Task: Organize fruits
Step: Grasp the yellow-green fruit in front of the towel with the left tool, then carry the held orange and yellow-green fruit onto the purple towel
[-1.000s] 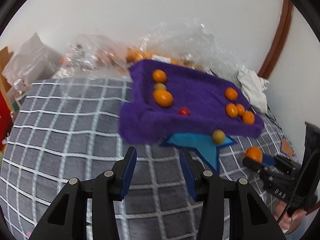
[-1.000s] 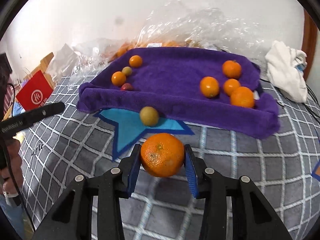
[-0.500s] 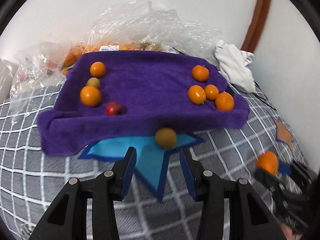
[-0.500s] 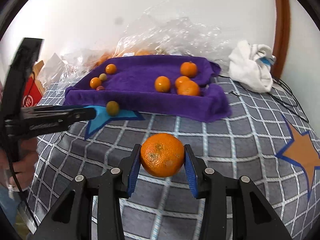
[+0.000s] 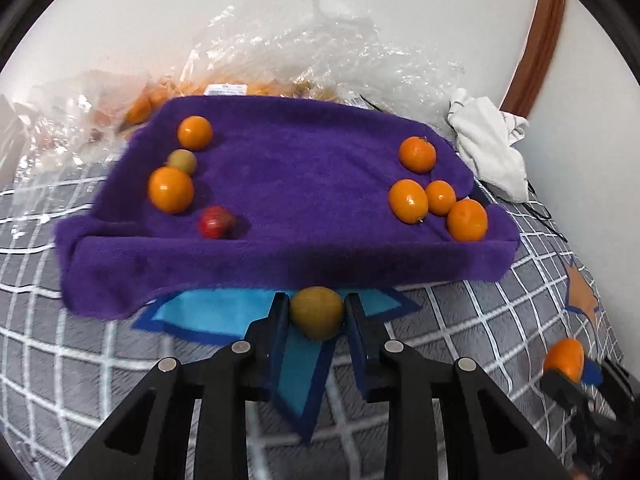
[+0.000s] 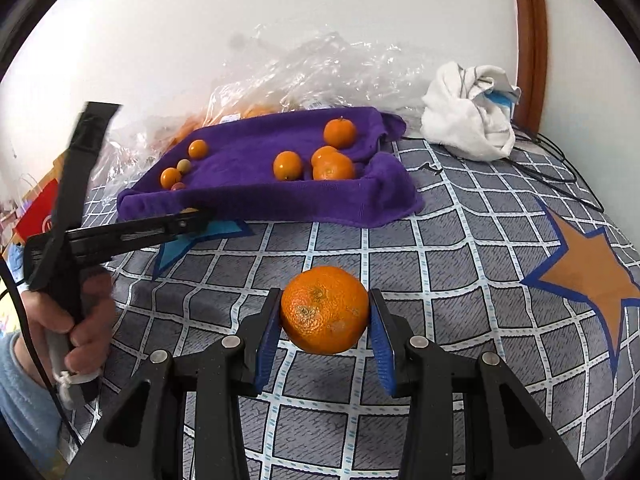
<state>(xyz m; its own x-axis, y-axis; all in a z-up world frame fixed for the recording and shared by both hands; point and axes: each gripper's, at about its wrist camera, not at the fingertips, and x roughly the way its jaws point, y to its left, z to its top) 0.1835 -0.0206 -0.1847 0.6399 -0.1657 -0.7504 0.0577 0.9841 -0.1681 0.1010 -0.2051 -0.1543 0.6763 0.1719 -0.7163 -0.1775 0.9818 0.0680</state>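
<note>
A large round orange mandarin (image 6: 324,309) is clamped between the blue-padded fingers of the right gripper (image 6: 325,316), which is held above the grey quilt with a white grid pattern (image 6: 440,248), well in front of the purple plush towel shaped into a shallow tray (image 6: 280,200). The same mandarin is seen small at the lower right edge of the left wrist view (image 5: 565,358).

A small yellow-green round fruit (image 5: 317,312) is bracketed by the blue-padded fingers of the left gripper (image 5: 316,314), just in front of the towel's near wall, on a light blue star patch with a dark blue border (image 5: 224,312). The fingers are set narrowly on either side of the fruit, apparently touching it; whether it is firmly gripped cannot be told.

On the towel's left side, a small red fruit (image 5: 215,222) is found nearest, then a round orange fruit (image 5: 171,189), a small greenish fruit (image 5: 182,161) touching it, and another orange fruit (image 5: 195,132) farther back. On the towel's right side, three orange fruits (image 5: 438,204) are clustered together, and a fourth orange fruit (image 5: 417,154) is set apart behind them.

Behind the towel, crumpled clear plastic bags (image 5: 320,52) are piled against the white wall. To the towel's right, a crumpled white cloth (image 5: 488,144) is seen on the quilt, and an orange star patch (image 6: 592,272) is sewn into the quilt nearer the front.
</note>
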